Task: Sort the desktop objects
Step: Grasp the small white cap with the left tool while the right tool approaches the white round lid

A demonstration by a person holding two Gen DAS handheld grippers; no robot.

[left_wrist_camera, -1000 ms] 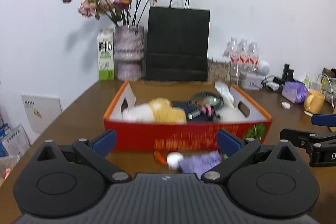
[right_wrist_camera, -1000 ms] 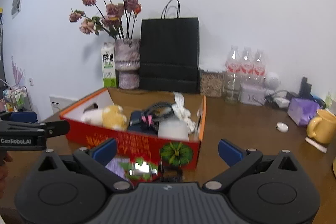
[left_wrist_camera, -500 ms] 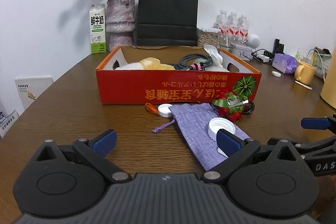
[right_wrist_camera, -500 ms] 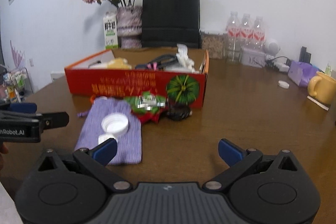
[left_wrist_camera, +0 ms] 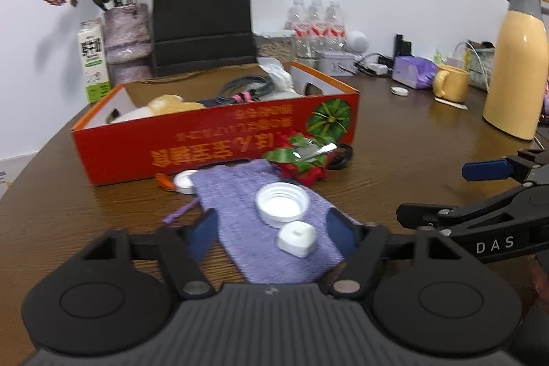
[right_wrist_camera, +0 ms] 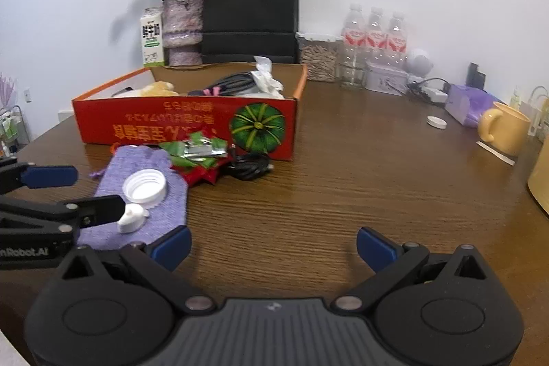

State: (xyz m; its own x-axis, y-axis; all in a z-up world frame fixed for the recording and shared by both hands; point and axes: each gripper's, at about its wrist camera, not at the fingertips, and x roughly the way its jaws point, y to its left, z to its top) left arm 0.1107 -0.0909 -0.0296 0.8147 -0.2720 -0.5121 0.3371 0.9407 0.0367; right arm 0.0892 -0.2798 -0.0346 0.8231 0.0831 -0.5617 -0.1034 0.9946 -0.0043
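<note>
Left hand-held gripper (left_wrist_camera: pixel 271 228) of ours is closing around the pouch (left_wrist_camera: pixel 260 228) and small cap (left_wrist_camera: pixel 296 239) on the surface (left_wrist_camera: pixel 394 167), pads not yet touching; our right hand-held gripper (right_wrist_camera: pixel 274 246) gapes wide, empty.

A: Your worktop (right_wrist_camera: pixel 360 180) is brown with a dark wood grain. What colour do you make the box (left_wrist_camera: pixel 212 143)?

B: Red outside with an orange rim, yellowish upside-down lettering and a green striped pumpkin printed toward one end.

A: And the pouch (left_wrist_camera: pixel 260 228) in front of you?

B: Lilac knit with a purple drawstring. On it you have a white screw cap (left_wrist_camera: pixel 282 204) and a small white cap (left_wrist_camera: pixel 296 238). The wrapper (right_wrist_camera: pixel 195 153) beside it is red and green with a silver patch.

A: Toward the far edge?

B: A black paper bag (right_wrist_camera: pixel 250 12), a mottled purple vase (right_wrist_camera: pixel 182 30) of dusty pink flowers, a white and green carton (right_wrist_camera: pixel 152 36), and a yellow mug (right_wrist_camera: pixel 504 131).
</note>
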